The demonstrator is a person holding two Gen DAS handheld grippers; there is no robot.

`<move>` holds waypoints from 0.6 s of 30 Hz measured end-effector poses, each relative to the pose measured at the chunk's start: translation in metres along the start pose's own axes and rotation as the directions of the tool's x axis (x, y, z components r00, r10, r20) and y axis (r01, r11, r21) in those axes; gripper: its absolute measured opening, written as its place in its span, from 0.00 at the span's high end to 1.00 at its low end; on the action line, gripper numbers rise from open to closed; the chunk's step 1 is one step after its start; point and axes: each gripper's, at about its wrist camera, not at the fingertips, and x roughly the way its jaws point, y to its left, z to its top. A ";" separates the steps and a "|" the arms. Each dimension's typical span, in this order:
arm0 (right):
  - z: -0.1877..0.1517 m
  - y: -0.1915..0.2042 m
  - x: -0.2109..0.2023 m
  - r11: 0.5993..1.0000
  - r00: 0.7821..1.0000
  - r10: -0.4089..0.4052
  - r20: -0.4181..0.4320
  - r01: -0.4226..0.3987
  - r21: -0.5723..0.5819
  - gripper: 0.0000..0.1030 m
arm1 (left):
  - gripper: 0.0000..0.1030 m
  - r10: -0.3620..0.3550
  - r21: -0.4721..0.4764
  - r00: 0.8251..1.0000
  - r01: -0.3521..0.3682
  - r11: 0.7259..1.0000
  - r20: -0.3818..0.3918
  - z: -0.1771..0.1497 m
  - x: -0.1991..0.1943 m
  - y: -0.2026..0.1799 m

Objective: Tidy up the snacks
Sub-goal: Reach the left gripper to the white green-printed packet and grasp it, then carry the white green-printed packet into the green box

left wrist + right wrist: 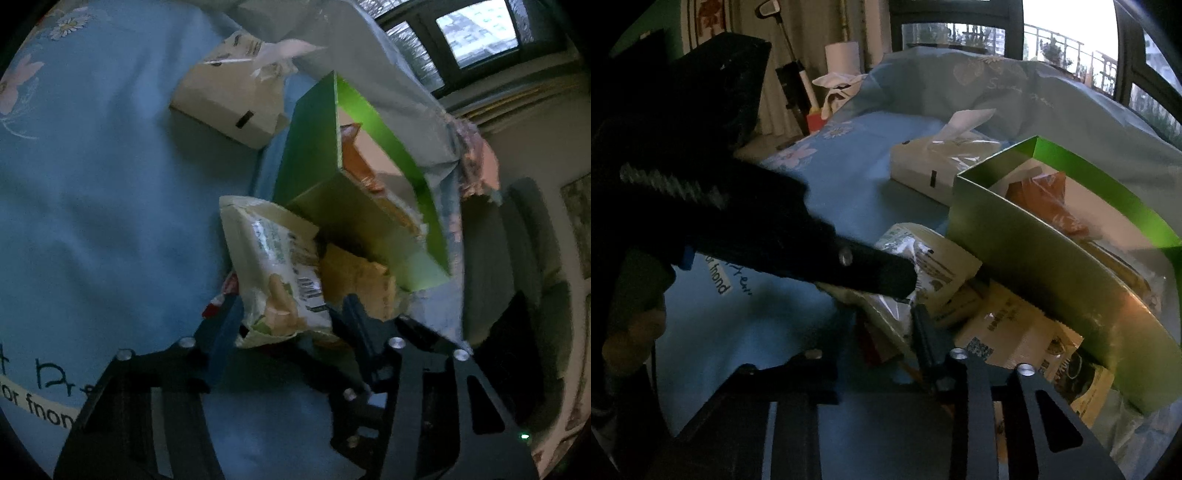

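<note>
Blue bedsheet (110, 184): beside the green box (314, 155), our left claw (288, 314) pinches a light, crinkly snack packet (277, 266); right claw's (886, 332) grip we cannot tell.

A home, most likely a bedroom. Shown by a bed (110, 192) spread with a light blue sheet printed with daisies and lettering, a rumpled blue duvet (1015, 96) heaped behind, a tissue box (923, 170) lying on the sheet, a framed picture (578, 221) on the wall and a paper towel roll (842, 55) standing by the far wall. Also shown by large dark-framed windows (1071, 33) looking onto a railed balcony with plants, and by dim indoor light.
</note>
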 end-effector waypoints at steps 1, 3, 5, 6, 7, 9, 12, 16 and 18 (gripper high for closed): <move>0.001 0.000 0.000 1.000 1.000 -0.003 0.006 0.003 -0.004 0.75 | 0.50 0.006 -0.002 1.000 -0.006 1.000 -0.002 -0.001 0.001 0.000; -0.001 -0.001 -0.001 1.000 1.000 0.006 0.018 -0.006 0.003 0.79 | 0.57 0.009 -0.004 1.000 -0.009 1.000 0.005 -0.001 0.000 0.002; -0.002 -0.003 -0.001 1.000 1.000 0.010 0.026 -0.010 0.016 0.85 | 0.63 0.008 -0.007 1.000 -0.008 1.000 0.015 0.000 -0.003 0.003; -0.002 -0.004 -0.002 1.000 0.999 0.012 0.030 -0.012 0.023 0.86 | 0.65 0.003 -0.006 1.000 -0.003 1.000 0.017 -0.001 -0.003 0.004; -0.002 -0.005 -0.002 0.999 0.999 0.014 0.036 -0.015 0.028 0.87 | 0.66 0.004 0.005 1.000 -0.004 1.000 0.022 -0.001 -0.005 0.002; -0.002 -0.002 -0.005 1.000 0.999 0.014 0.050 -0.015 0.022 0.89 | 0.69 0.013 0.033 0.999 -0.014 0.999 0.036 -0.003 -0.009 -0.004; 0.000 0.001 -0.012 1.000 0.997 0.013 0.075 -0.014 0.014 0.89 | 0.69 0.015 0.053 0.998 -0.018 0.998 0.055 -0.004 -0.015 -0.009; 0.005 0.003 -0.023 1.000 0.994 0.011 0.113 -0.012 0.005 0.89 | 0.69 0.008 0.080 0.996 -0.015 0.997 0.090 -0.007 -0.026 -0.017; 0.007 0.005 -0.029 1.000 0.991 0.003 0.136 -0.003 -0.001 0.89 | 0.69 0.008 0.101 0.994 -0.019 0.995 0.109 -0.007 -0.031 -0.024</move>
